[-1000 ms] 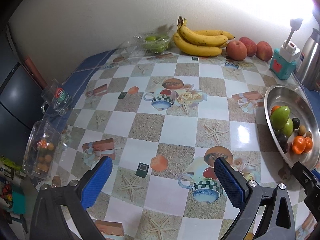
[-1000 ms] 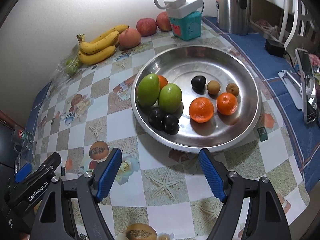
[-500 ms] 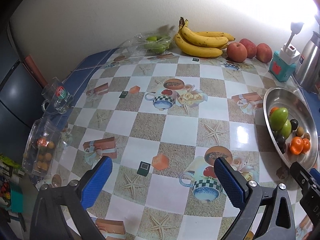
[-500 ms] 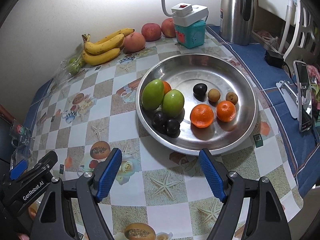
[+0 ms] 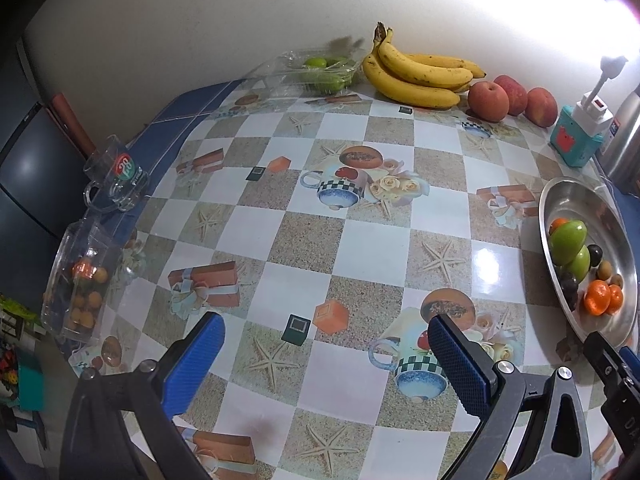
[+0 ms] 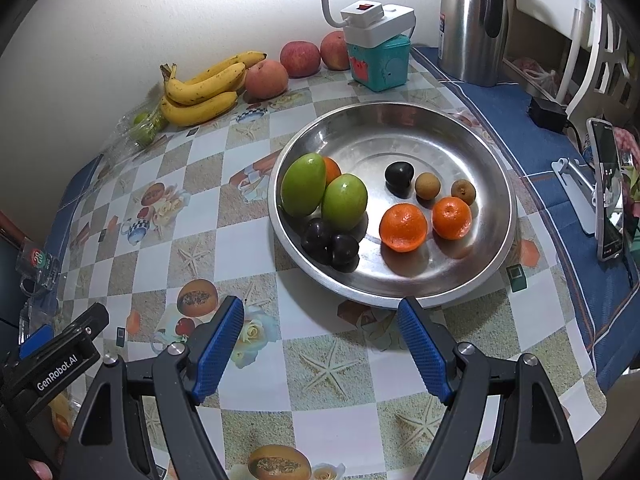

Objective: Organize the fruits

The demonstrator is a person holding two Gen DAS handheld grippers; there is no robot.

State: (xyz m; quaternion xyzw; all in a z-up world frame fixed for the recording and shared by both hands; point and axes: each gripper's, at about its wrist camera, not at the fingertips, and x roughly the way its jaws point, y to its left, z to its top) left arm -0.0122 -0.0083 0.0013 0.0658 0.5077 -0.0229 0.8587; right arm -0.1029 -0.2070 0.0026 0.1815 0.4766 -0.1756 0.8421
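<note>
A steel bowl (image 6: pixel 472 128) holds two green mangoes (image 6: pixel 304 190), oranges (image 6: pixel 403 227), dark plums (image 6: pixel 330 242) and small brown fruits (image 6: pixel 427 186); it also shows at the right of the left wrist view (image 5: pixel 576 204). Bananas (image 5: pixel 416 74) and three peaches (image 5: pixel 488 96) lie by the back wall; they also show in the right wrist view (image 6: pixel 204 88). My left gripper (image 5: pixel 326 354) is open and empty above the tablecloth. My right gripper (image 6: pixel 322 342) is open and empty, just in front of the bowl.
A clear tray of green limes (image 5: pixel 320 70) sits left of the bananas. A clear box of small orange fruits (image 5: pixel 82 284) and a glass mug (image 5: pixel 116 178) stand at the table's left edge. A teal box with a lamp (image 6: pixel 378 56), a steel kettle (image 6: pixel 472 20) and a phone on a stand (image 6: pixel 608 188) are at the right.
Both grippers have drawn back and up a little, so the bowl and the fruits look smaller and farther. Both stay open and empty.
</note>
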